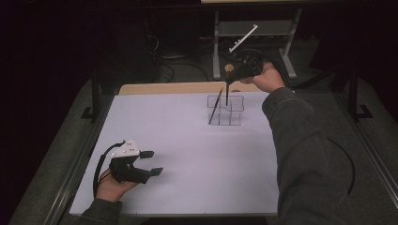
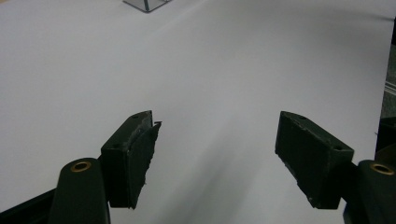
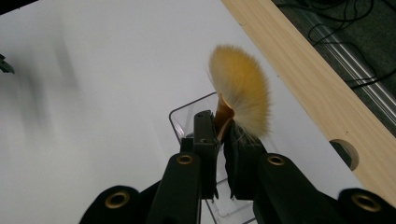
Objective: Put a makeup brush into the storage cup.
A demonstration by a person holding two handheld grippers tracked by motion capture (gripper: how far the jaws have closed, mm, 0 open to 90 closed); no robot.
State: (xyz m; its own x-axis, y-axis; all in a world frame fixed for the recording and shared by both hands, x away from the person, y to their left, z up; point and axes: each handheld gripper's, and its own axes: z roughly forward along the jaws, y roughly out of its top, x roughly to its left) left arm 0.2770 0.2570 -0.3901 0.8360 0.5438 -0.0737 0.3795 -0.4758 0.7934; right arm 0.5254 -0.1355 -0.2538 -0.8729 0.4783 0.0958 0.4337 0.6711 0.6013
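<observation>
Overhead: right gripper (image 1: 228,80) clamps brush (image 1: 227,89) upright over clear organizer (image 1: 226,110) at the table's (image 1: 187,154) far side | left gripper view: left gripper (image 2: 217,140) wide apart, holding nothing | right gripper view: jaws pinch the brush (image 3: 240,95) below its bristles.

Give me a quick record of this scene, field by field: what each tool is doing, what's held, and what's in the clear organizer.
right tool: shut on the brush, above the organizer
brush: fan of yellow bristles up, dark handle pointing down into the organizer
clear organizer: far side of the white table, several compartments
dark stick: leaning in the organizer's left part
left tool: open, nothing between its jaws, near the table's front left
</observation>
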